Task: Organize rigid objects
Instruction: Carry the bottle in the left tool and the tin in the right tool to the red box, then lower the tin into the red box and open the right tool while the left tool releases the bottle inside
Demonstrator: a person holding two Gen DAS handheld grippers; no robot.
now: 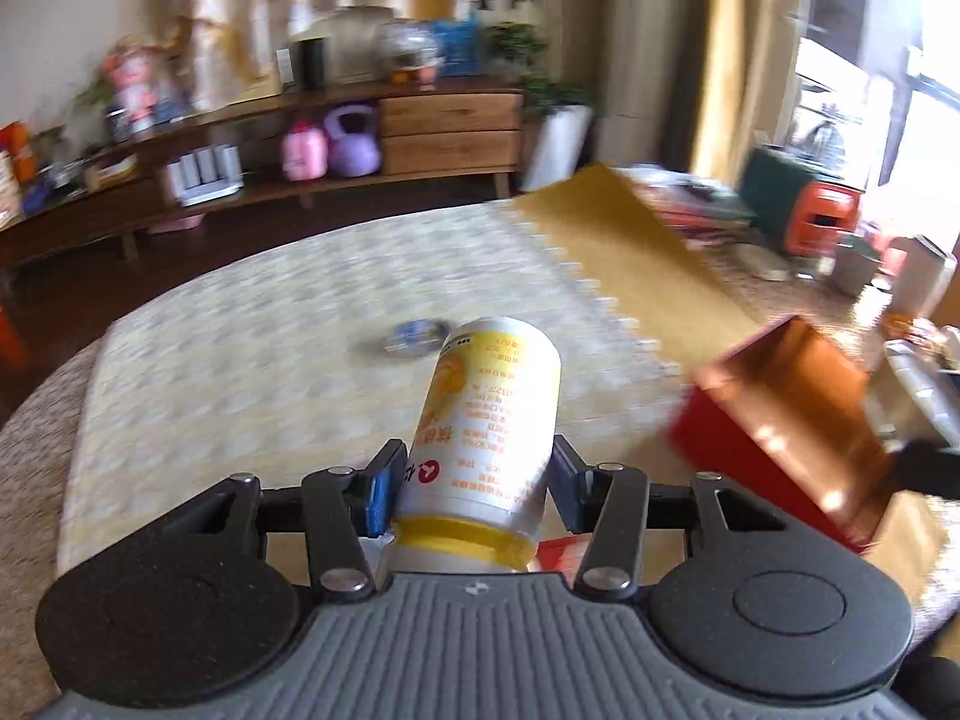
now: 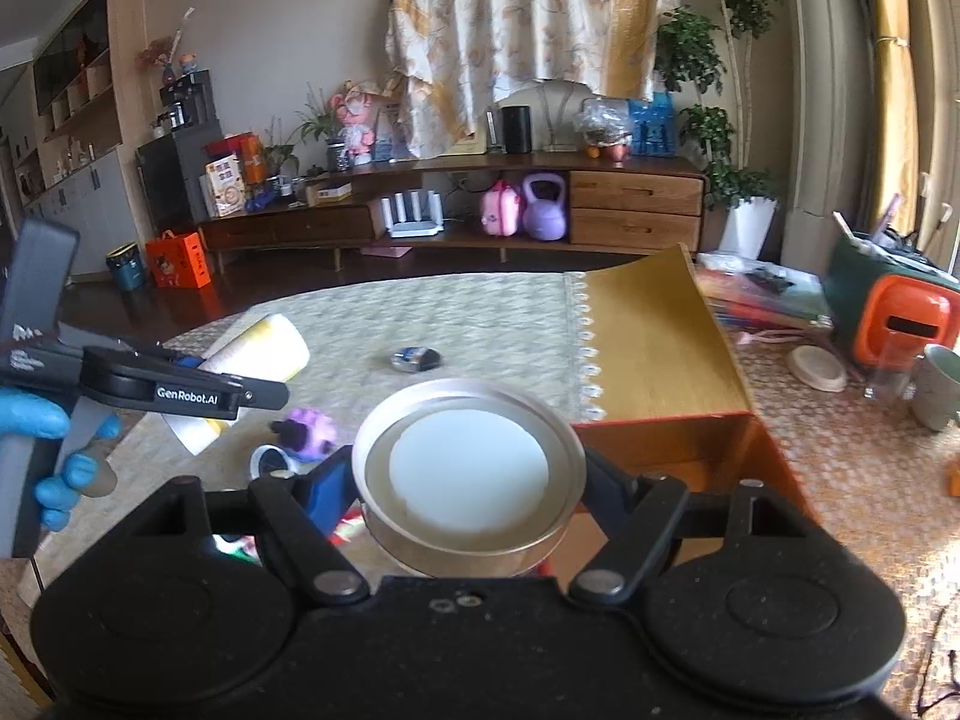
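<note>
Left gripper (image 1: 477,477): fingers (image 1: 379,495) were clamped on a white cylindrical bottle with a yellow printed label and yellow cap (image 1: 489,414). The pads pressed its sides near the cap end; the cap pointed back toward the camera and the base pointed away, tilted up over the desk. In the right wrist view the same left gripper (image 2: 198,387) appeared at the left, gripped by a hand in a blue glove (image 2: 45,450), with the bottle (image 2: 252,354) held clear above the desk.

Right gripper (image 2: 471,486): fingers (image 2: 327,486) were clamped on a round shallow metal tin with a white disc inside (image 2: 468,462), one blue pad on each side of its wall. The open face of the tin was turned up toward the camera.

Desk (image 2: 468,312), covered with a pale patterned cloth: a small purple toy (image 2: 309,429) and a small white and blue ring-shaped object (image 2: 270,462) lay just beyond the left finger of the right gripper. A small dark and blue object (image 2: 417,358) lay farther out, near the middle of the cloth; it was too blurred to identify.

An open red box with a gold lining (image 2: 672,438) stood just right of the tin, its gold lid (image 2: 648,336) raised behind it. In the left wrist view the box (image 1: 780,420) sat to the right of the bottle, well apart from it.

Beyond the desk: a low wooden cabinet (image 2: 636,204) against the far wall.
</note>
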